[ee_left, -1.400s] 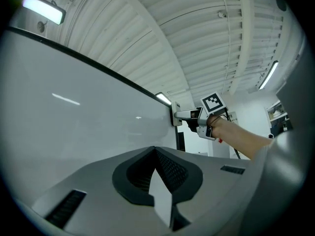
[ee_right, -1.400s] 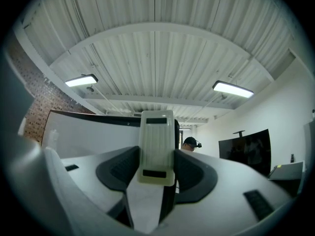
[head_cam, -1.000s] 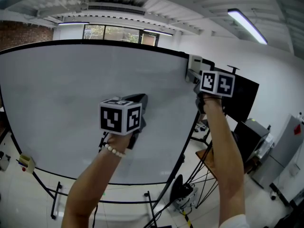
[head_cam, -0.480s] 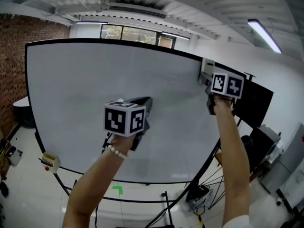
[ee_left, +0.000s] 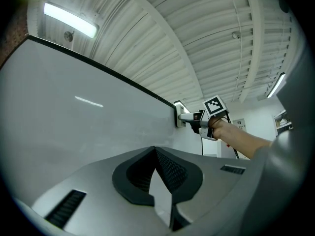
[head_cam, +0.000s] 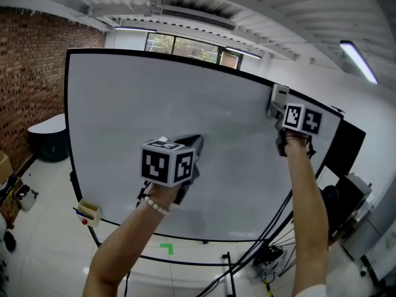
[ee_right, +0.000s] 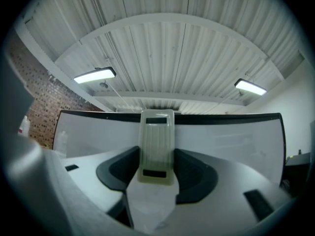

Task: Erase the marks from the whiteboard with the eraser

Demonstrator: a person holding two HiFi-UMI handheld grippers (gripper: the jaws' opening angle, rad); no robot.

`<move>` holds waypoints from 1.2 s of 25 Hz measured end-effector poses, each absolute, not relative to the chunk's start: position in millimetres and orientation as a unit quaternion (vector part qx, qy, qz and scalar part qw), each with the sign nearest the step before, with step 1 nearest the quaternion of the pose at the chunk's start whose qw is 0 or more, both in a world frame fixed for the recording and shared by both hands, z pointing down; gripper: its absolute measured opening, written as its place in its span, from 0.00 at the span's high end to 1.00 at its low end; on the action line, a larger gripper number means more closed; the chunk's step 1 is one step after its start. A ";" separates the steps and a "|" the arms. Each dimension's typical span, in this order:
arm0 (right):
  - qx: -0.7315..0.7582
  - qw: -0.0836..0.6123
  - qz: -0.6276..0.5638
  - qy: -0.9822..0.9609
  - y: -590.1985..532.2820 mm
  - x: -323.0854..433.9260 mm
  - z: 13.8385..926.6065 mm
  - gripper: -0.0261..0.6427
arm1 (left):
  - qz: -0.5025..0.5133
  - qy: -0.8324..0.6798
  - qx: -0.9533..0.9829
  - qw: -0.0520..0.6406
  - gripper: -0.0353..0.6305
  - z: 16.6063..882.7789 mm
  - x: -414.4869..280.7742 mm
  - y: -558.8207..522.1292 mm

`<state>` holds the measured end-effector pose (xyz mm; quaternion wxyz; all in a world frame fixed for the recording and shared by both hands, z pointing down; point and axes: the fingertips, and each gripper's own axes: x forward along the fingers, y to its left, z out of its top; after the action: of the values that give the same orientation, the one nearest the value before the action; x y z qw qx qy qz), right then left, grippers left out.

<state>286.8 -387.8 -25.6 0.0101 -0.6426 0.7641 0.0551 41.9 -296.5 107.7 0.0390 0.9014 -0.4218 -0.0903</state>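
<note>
Pale tiled floor [head_cam: 43, 228] across the bottom of the frame. A large whiteboard [head_cam: 124, 122] stands on it on a black stand [head_cam: 227, 270]. A green tape mark [head_cam: 167, 248] lies at lower centre.

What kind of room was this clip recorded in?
Likely an office or workshop-style room: a large white whiteboard on a black stand, a red brick wall, and long fluorescent ceiling lights under a ribbed white ceiling.
</note>
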 end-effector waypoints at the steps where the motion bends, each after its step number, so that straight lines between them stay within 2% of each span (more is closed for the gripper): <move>1: -0.643 0.011 0.055 0.764 -387.0 276.9 -24.4 0.59 | -0.090 -0.421 0.902 0.040 0.96 109.7 30.4 -293.1; 11: -0.638 0.021 0.049 0.769 -386.6 170.8 -21.0 0.59 | -0.072 -0.424 0.902 0.045 0.96 123.9 -71.2 -268.2; 30: -0.579 -0.024 0.087 0.810 -387.0 -7.2 -29.7 0.59 | -0.122 -0.420 0.899 0.023 0.96 84.7 -146.5 -303.6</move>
<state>-7.2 -387.0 -29.7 -0.0240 -0.5794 0.8100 0.0869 -146.5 -303.6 84.7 0.0233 0.8988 -0.4204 -0.1223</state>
